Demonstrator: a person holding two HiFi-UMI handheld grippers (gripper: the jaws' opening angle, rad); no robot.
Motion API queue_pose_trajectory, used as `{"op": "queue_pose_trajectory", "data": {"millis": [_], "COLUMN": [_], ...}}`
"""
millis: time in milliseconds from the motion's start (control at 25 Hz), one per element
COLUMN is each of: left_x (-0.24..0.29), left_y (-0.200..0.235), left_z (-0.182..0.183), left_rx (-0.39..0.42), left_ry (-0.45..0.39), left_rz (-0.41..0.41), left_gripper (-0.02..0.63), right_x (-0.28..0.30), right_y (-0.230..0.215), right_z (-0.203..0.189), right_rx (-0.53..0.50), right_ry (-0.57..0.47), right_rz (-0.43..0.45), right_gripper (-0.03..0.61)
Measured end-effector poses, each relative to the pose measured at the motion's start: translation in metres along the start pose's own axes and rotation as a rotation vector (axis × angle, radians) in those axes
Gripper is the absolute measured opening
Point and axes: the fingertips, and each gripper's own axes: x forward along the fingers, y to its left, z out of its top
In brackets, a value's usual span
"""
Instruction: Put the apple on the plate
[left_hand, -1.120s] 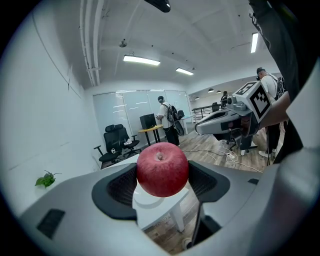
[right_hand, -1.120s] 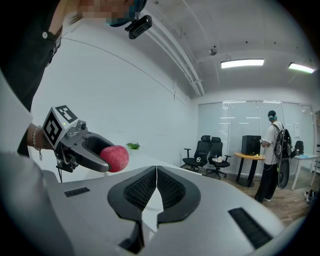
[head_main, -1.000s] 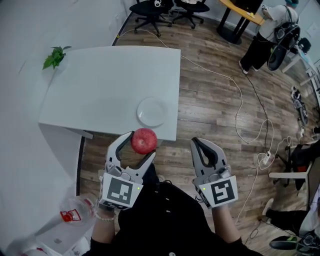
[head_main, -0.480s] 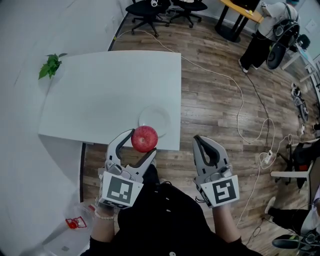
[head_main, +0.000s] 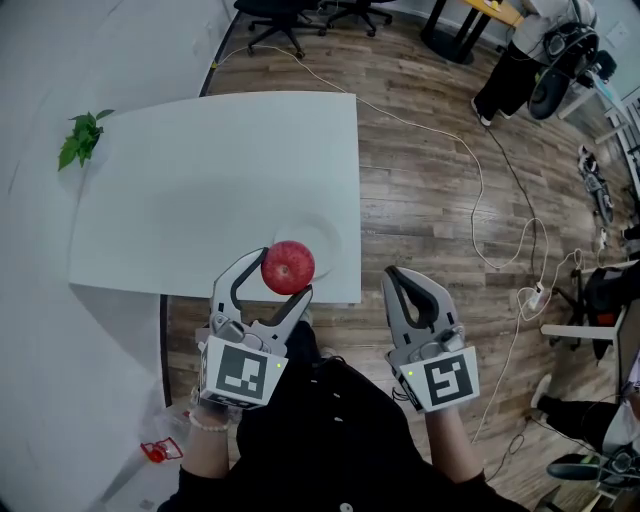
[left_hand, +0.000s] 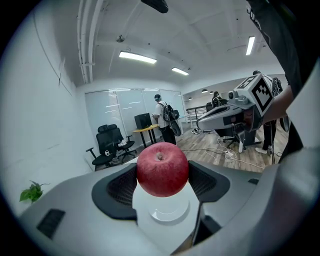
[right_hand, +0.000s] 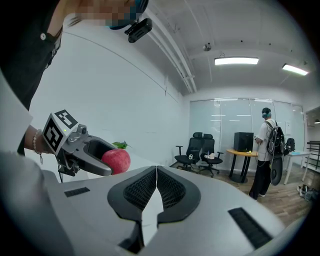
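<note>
A red apple (head_main: 288, 267) is held in the air by my left gripper (head_main: 285, 273), which is shut on it just above the near edge of the white table (head_main: 200, 190). The white plate (head_main: 322, 232) lies on the table right behind the apple, partly hidden by it. In the left gripper view the apple (left_hand: 162, 169) sits between the dark pads, with the plate (left_hand: 170, 213) below and beyond it. My right gripper (head_main: 398, 282) hangs off the table's front, shut and holding nothing; its own view shows the pads (right_hand: 170, 189) pressed together and the apple (right_hand: 116, 161) to the left.
A small green plant (head_main: 80, 140) stands at the table's far left corner. A white cable (head_main: 480, 210) runs over the wooden floor to the right. Office chairs (head_main: 270, 12) and a standing person (head_main: 510, 60) are at the back. A plastic bag (head_main: 155, 450) lies at the lower left.
My left gripper has carried the apple forward, from off the table's front to over its edge, right up to the plate. The right gripper has stayed beside it, shut.
</note>
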Motion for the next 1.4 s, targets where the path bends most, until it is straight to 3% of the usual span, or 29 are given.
{"op": "queue_pose_trajectory", "data": {"millis": [120, 880, 1160, 1400], "left_x": [0.014, 0.093, 0.113, 0.129], "left_y": [0.003, 0.005, 0.003, -0.004], "left_z": [-0.007, -0.059, -0.086, -0.115], "left_rx": [0.034, 0.046, 0.007, -0.018], "left_ry": [0.006, 0.07, 0.107, 0.151], "left_rz": [-0.022, -0.104, -0.129, -0.145], "left_gripper": [0.333, 0.333, 0.333, 0.333], "right_x": [0.009, 0.039, 0.04, 0.041], "right_y": [-0.003, -0.027, -0.035, -0.035], "right_z": [-0.006, -0.034, -0.049, -0.049], "right_rx": [0.012, 0.058, 0.08, 0.071], "right_ry": [0.017, 0.097, 0.174, 0.149], "right_rz": [0.002, -0.029, -0.068, -0.058], "right_gripper": [0.041, 0.041, 0.041, 0.041]}}
